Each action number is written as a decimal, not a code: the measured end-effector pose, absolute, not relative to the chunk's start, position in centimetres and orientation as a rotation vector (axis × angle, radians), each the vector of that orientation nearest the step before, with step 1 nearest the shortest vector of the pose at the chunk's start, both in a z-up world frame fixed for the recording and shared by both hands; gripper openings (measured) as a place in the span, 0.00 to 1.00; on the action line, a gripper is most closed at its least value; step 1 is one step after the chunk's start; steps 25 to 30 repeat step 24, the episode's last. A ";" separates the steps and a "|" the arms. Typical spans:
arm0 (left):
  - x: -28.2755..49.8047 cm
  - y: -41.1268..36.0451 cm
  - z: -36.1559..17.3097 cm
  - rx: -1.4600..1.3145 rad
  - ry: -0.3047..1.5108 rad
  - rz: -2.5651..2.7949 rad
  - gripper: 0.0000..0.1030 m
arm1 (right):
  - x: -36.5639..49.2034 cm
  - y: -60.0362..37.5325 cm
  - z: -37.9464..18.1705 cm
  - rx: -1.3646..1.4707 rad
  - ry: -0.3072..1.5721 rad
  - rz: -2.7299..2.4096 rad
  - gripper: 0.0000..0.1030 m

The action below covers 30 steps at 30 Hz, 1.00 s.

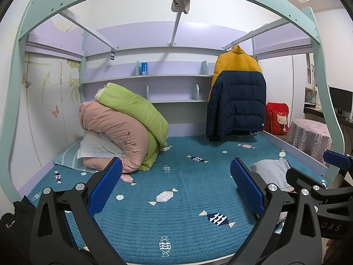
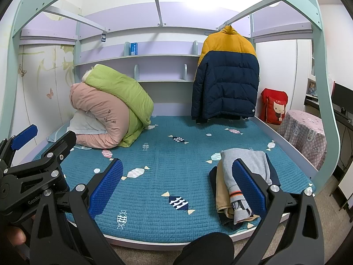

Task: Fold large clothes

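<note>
Left gripper: the left gripper (image 1: 176, 190) is hovering over the near part of the bed, jaws spread wide, gripping nothing at all.
Right gripper: the right gripper (image 2: 177, 186) is hanging at the foot of the bed, blue pads parted wide too, nothing between them.
Clothes pile: the pile of folded clothes (image 2: 240, 183) is sitting on the blanket's near right corner, grey sweatshirt on top, tan and dark layers showing beneath; the right gripper's right finger is crossing in front of it in the right wrist view, contact impossible to call.
Jacket: the yellow and navy puffer jacket (image 1: 237, 95) is hanging from the rail at the far right, its hem dangling just above the mattress.
Bed: the teal quilted blanket (image 1: 181, 198) with candy prints is lying flat, its middle bare.
Bedding: the pink duvet (image 1: 114, 132) and green duvet (image 1: 136, 110) are sitting rolled at the far left, leaning on a white pillow (image 1: 94, 148).
Beyond the bed: a red cat cushion (image 1: 276, 119) is propped against the wall beside a table with a checked cloth (image 1: 308, 137).
</note>
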<state>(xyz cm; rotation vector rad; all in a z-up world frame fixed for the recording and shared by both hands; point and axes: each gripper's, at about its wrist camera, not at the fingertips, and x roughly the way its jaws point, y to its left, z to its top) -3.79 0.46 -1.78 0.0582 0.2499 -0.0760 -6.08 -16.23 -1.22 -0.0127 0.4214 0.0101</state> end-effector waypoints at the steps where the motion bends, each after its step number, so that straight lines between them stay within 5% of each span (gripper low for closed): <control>1: -3.8 0.5 -1.9 0.058 0.251 -0.075 0.95 | -6.1 -16.3 -1.2 -0.013 0.422 0.011 0.93; 30: -0.1 3.1 -4.7 0.028 0.328 -0.038 0.96 | -1.1 -14.9 -3.3 -0.041 0.515 0.067 0.93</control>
